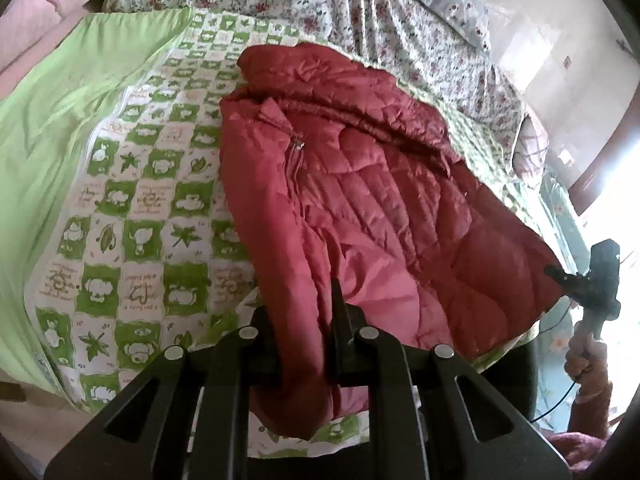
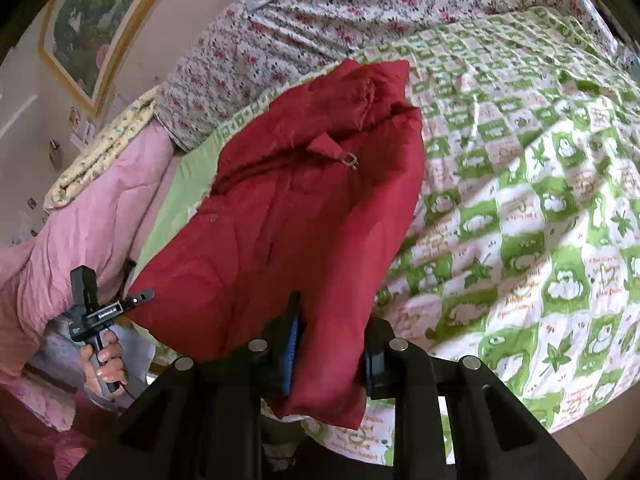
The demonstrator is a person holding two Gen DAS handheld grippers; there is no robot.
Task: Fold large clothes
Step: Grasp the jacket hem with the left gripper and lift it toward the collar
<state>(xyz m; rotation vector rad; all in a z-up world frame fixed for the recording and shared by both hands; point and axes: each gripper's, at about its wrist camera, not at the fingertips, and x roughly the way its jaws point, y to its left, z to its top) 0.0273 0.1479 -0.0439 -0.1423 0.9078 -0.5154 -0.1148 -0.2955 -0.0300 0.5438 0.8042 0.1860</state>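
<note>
Left hand-held gripper (image 1: 306, 320) clamped on the red puffer jacket (image 1: 360, 208), right hand-held gripper (image 2: 330, 336) likewise, seemingly at its hem; spread over the green-checked quilt (image 2: 520, 200) on the bed.

Left gripper (image 1: 306, 320) clamps red jacket (image 1: 360, 200) hem.

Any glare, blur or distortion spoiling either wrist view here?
Left wrist view: window glare blows out the right edge behind the right gripper; the red quilted puffer jacket stays readable. Right wrist view: evenly lit, jacket slightly soft near the lens; fisheye bends the green-and-white checked bedspread.
</note>
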